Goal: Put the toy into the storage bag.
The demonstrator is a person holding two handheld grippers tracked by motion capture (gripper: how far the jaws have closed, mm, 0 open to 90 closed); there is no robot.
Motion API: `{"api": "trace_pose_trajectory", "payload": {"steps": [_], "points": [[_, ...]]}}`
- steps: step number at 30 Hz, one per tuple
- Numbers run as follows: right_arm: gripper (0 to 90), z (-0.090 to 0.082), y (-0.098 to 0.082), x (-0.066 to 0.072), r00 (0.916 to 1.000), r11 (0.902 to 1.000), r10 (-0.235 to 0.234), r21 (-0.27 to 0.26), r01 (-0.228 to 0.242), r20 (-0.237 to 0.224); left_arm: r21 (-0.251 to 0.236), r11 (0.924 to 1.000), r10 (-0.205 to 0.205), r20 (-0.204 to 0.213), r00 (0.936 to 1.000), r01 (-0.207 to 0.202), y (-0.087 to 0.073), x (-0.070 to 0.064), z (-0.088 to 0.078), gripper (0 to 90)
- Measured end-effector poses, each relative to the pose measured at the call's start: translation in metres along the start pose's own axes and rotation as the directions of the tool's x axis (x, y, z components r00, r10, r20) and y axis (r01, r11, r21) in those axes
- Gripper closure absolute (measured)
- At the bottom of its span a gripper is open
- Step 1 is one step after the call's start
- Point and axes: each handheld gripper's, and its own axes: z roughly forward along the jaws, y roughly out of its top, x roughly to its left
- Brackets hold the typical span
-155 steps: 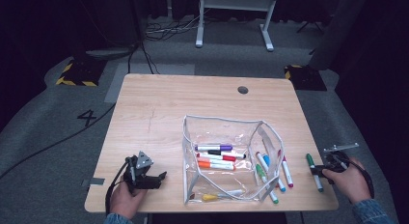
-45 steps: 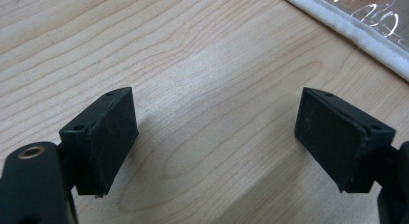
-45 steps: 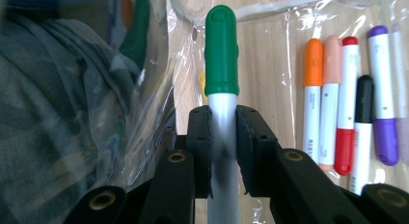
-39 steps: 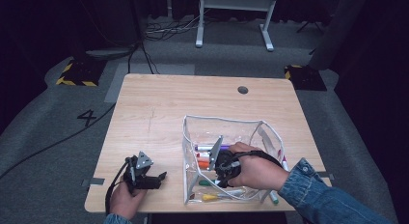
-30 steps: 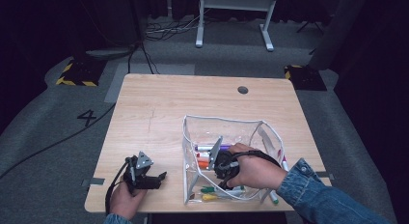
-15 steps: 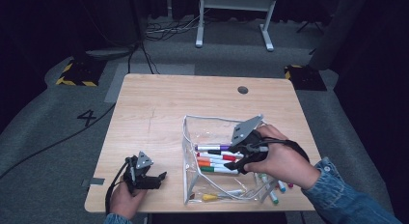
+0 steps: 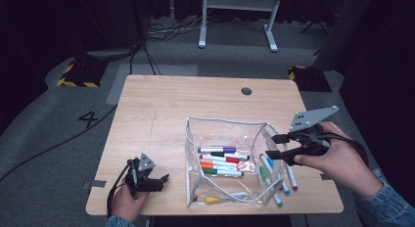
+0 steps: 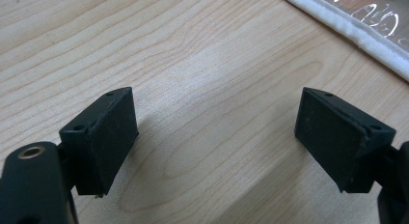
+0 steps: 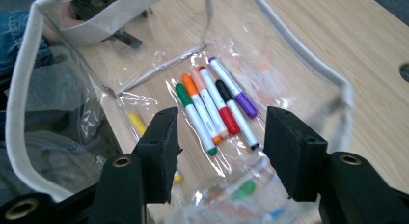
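A clear pouch with white trim [image 7: 195,158] stands open on the wooden table, right of centre. Inside lie a purple marker [image 7: 218,149] and black, red, orange and green ones in a row, with a yellow marker [image 7: 215,199] at the front. My right gripper [image 7: 270,146] hovers over the pouch's right wall, pointing left. Its jaws have just been opening and stand open with nothing between them. From the right gripper [image 9: 220,115] I look down on the green marker [image 9: 195,119] and its neighbours. My left gripper [image 7: 162,182] rests open at the table's front left, and the left gripper [image 8: 214,96] has bare wood between its pads.
Several loose markers [image 7: 286,175] lie on the table just right of the pouch, under my right hand. A round hole [image 7: 246,91] sits near the table's far edge. The pouch's white hem [image 8: 357,31] lies close ahead of the left gripper.
The right gripper has come up out of the pouch and moved to the right, above its right wall, with its jaws wider. The left gripper has stayed put.
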Motion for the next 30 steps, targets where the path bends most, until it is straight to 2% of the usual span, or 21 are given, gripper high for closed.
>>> {"api": "trace_pose_trajectory", "payload": {"steps": [5, 8, 12, 15, 18, 19, 23, 26, 30], "points": [[50.0, -0.016, -0.028, -0.019, 0.9946, 0.9955, 0.094, -0.015, -0.093, 0.045, 0.000, 1.0000, -0.001, 0.000, 1.0000, 0.001, 0.000, 0.000, 0.000, 15.1], [51.1, -0.020, -0.046, -0.031, 0.9854, 0.9882, 0.152, -0.023, -0.151, 0.076, 0.000, 1.0000, -0.001, -0.001, 1.0000, 0.001, 0.000, 0.000, 0.000, 15.2], [51.6, -0.015, -0.069, -0.048, 0.9701, 0.9757, 0.219, -0.018, -0.218, 0.105, 0.000, 1.0000, -0.001, -0.001, 1.0000, 0.001, 0.000, 0.000, 0.000, 15.1], [52.1, -0.006, -0.089, -0.061, 0.9554, 0.9650, 0.261, -0.013, -0.262, 0.138, 0.001, 1.0000, -0.001, -0.001, 1.0000, 0.001, 0.000, 0.000, 0.000, 15.1], [53.0, 0.003, -0.106, -0.069, 0.9414, 0.9519, 0.304, -0.007, -0.306, 0.146, 0.000, 1.0000, -0.002, -0.001, 1.0000, 0.002, 0.000, 0.000, 0.000, 15.1], [53.2, 0.009, -0.114, -0.072, 0.9343, 0.9453, 0.322, 0.000, -0.326, 0.152, -0.003, 1.0000, -0.002, -0.002, 1.0000, 0.002, 0.000, 0.000, 0.000, 15.1], [53.9, 0.027, -0.135, -0.081, 0.9186, 0.9290, 0.359, 0.030, -0.369, 0.164, -0.003, 1.0000, -0.002, -0.003, 1.0000, 0.002, 0.000, 0.000, 0.000, 15.2], [54.2, 0.045, -0.149, -0.086, 0.9097, 0.9175, 0.377, 0.065, -0.392, 0.175, -0.002, 1.0000, -0.003, -0.001, 1.0000, 0.003, 0.000, 0.000, 0.000, 15.1], [55.2, 0.064, -0.160, -0.089, 0.9080, 0.9119, 0.373, 0.105, -0.397, 0.191, -0.002, 1.0000, -0.004, -0.002, 1.0000, 0.004, 0.000, 0.000, 0.000, 15.1]]}}
